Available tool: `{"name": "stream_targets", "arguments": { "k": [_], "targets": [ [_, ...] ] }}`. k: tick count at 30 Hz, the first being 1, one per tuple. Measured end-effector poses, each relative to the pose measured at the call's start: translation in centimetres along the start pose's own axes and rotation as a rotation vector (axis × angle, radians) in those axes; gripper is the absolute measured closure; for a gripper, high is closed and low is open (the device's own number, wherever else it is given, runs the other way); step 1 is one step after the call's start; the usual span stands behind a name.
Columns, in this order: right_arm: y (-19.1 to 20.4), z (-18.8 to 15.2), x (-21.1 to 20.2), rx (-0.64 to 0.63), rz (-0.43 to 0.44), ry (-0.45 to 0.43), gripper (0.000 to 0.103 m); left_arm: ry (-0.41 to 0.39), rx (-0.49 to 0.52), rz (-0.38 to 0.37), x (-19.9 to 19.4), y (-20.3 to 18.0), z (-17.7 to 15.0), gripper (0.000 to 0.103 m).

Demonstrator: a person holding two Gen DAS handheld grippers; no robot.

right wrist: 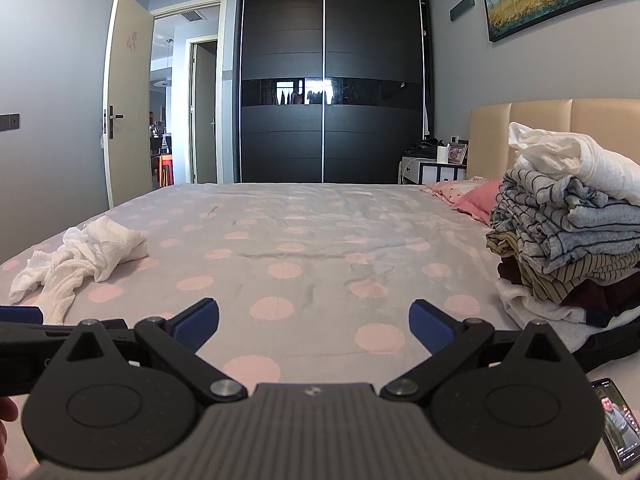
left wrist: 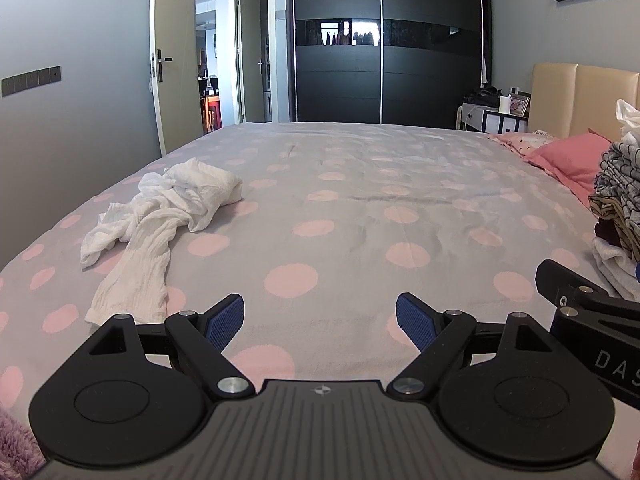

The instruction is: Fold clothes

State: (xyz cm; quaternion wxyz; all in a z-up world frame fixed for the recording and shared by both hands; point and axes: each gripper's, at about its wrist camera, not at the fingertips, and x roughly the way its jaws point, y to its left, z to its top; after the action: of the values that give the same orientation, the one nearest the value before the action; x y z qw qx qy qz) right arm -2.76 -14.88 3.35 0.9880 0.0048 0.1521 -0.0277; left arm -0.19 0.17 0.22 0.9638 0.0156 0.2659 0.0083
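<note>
A crumpled white garment (left wrist: 160, 216) lies on the left of the bed, one sleeve trailing toward me; the right wrist view shows the same white garment (right wrist: 80, 256) at the left. My left gripper (left wrist: 320, 322) hovers open over the bedspread, to the right of that sleeve end, holding nothing. My right gripper (right wrist: 314, 324) is also open and empty above the spotted cover. A stack of folded clothes (right wrist: 568, 236) rises at the right, with a white piece on top. Part of the right gripper's black body (left wrist: 592, 320) shows at the left wrist view's right edge.
The bed (right wrist: 320, 240) has a grey cover with pink dots. Pink pillows (left wrist: 568, 156) and a beige headboard (right wrist: 552, 132) stand at the right. A phone (right wrist: 618, 424) lies near the bed's front right corner. A dark wardrobe (right wrist: 328, 84) and an open door (right wrist: 124, 96) are beyond.
</note>
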Motion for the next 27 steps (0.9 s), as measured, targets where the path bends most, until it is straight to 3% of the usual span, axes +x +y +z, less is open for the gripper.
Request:
{"name": "stream_targets", "arguments": {
  "k": [27],
  "targets": [
    [0.03, -0.49, 0.03, 0.010, 0.008, 0.007, 0.001, 0.013, 0.003, 0.016, -0.24, 0.26, 0.06, 0.019]
  ]
}}
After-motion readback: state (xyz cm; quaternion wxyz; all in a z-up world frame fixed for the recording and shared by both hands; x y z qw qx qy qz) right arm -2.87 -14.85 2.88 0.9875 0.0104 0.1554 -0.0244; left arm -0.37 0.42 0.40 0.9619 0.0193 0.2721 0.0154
